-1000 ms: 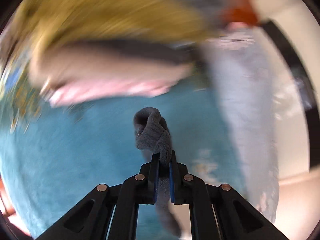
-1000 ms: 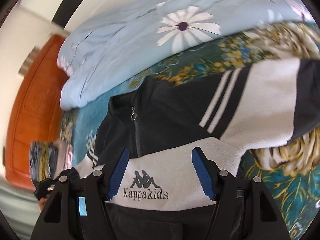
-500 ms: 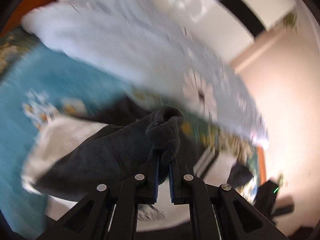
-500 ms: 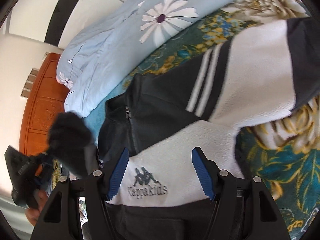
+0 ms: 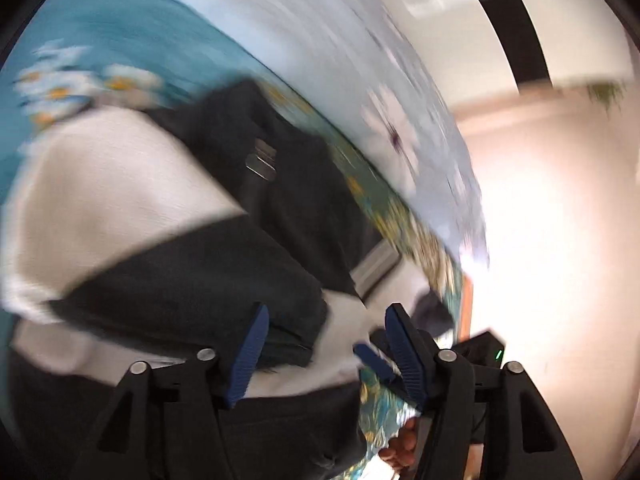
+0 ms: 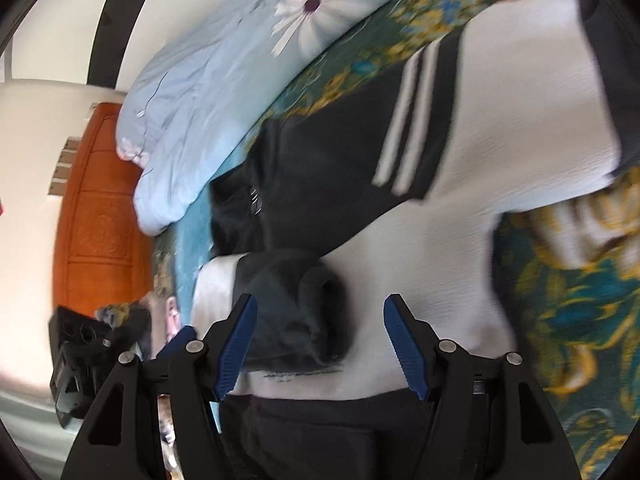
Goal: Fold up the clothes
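Observation:
A black and white zip jacket (image 6: 420, 264) lies flat on the bed, also in the left wrist view (image 5: 120, 208). Its left sleeve, with a dark cuff (image 6: 304, 312), lies folded across the white chest panel; the cuff also shows in the left wrist view (image 5: 224, 304). The other sleeve (image 6: 520, 112) stretches out to the right. My left gripper (image 5: 324, 352) is open just above the cuff, holding nothing. My right gripper (image 6: 320, 344) is open over the jacket's chest, next to the cuff.
A pale blue daisy duvet (image 6: 248, 64) is heaped behind the jacket. The bed cover (image 6: 572, 312) is teal with yellow flowers. An orange wooden headboard (image 6: 100, 216) stands at the left. The other gripper's body (image 6: 80, 360) shows at lower left.
My left gripper carried the dark sleeve cuff over onto the jacket's chest and opened, letting it go. The cuff now covers the logo. My right gripper stayed open over the chest.

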Available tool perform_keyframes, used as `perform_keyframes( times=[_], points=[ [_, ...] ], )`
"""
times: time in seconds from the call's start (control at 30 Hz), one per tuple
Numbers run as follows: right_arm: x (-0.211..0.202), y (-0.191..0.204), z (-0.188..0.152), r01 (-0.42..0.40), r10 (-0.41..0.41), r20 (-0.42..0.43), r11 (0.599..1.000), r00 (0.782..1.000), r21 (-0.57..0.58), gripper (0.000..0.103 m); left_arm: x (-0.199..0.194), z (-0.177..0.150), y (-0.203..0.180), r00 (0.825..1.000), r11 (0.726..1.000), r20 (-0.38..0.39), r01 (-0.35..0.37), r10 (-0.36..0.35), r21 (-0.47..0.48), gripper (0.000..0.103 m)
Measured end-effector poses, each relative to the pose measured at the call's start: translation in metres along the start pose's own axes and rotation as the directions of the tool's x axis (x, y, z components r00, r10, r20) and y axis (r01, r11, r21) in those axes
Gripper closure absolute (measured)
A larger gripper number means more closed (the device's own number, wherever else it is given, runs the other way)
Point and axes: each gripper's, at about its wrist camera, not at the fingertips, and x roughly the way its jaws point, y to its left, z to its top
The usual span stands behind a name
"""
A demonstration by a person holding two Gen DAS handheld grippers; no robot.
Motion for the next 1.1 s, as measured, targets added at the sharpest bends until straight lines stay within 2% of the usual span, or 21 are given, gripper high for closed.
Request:
perform_keyframes(
  times=[0.1,0.23,0.4,0.47,0.5,0.53,0.6,0.67,0.77,0.83,0.9,1.03,1.1],
  points=[
    [0.015,0.006,-0.004,0.018,-0.018,-0.034,1.0,0.999,-0.001,0.036,-0.035,0.002,0.048,0.995,0.99,0.076,-0.06,0.071,-0.129,0.037],
    [0.039,0.009,-0.012,0.06,-0.058,-0.084,0.998,0.995,0.021,0.036,-0.05,-0.006,0.102,0.993,0.961,0.066,-0.077,0.098,-0.267,0.037],
    [0.061,0.012,-0.024,0.123,-0.118,-0.073,0.99,0.99,0.066,0.036,-0.043,-0.014,0.14,0.998,0.929,0.057,-0.001,0.023,-0.37,0.037],
    [0.064,0.017,-0.024,0.154,-0.15,-0.057,0.985,0.987,0.079,0.051,-0.039,-0.019,0.147,0.998,0.917,0.062,0.037,-0.014,-0.396,0.037],
    [0.066,0.02,-0.022,0.169,-0.164,-0.061,0.983,0.985,0.077,0.078,-0.036,-0.02,0.149,0.998,0.915,0.059,0.051,-0.03,-0.401,0.037],
    [0.067,0.025,-0.02,0.187,-0.183,-0.065,0.98,0.981,0.07,0.086,-0.033,-0.021,0.151,0.998,0.912,0.053,0.064,-0.046,-0.406,0.037],
    [0.062,0.042,-0.013,0.203,-0.201,-0.053,0.979,0.978,0.026,0.086,-0.031,-0.022,0.154,0.994,0.9,0.059,0.111,-0.095,-0.421,0.037],
    [0.048,0.072,-0.006,0.166,-0.167,-0.009,0.984,0.986,-0.063,0.087,-0.03,-0.022,0.158,0.985,0.879,0.075,0.172,-0.154,-0.444,0.037],
    [0.009,0.129,0.005,0.045,-0.028,0.078,0.974,0.997,-0.221,0.087,-0.027,-0.023,0.167,0.96,0.815,0.121,0.28,-0.254,-0.508,0.037],
    [-0.018,0.16,0.014,-0.009,0.051,0.133,0.955,0.99,-0.296,0.087,-0.022,-0.025,0.176,0.937,0.751,0.161,0.344,-0.309,-0.564,0.033],
    [-0.042,0.184,0.023,-0.025,0.095,0.185,0.938,0.978,-0.346,0.087,-0.013,-0.026,0.182,0.914,0.683,0.2,0.398,-0.354,-0.612,0.031],
    [-0.062,0.207,0.033,-0.01,0.105,0.227,0.923,0.968,-0.385,0.087,0.011,-0.024,0.188,0.868,0.527,0.283,0.476,-0.407,-0.704,0.03],
    [-0.063,0.209,0.036,0.005,0.084,0.22,0.926,0.972,-0.377,0.087,0.02,-0.018,0.183,0.85,0.48,0.313,0.504,-0.423,-0.718,0.03]
  ],
)
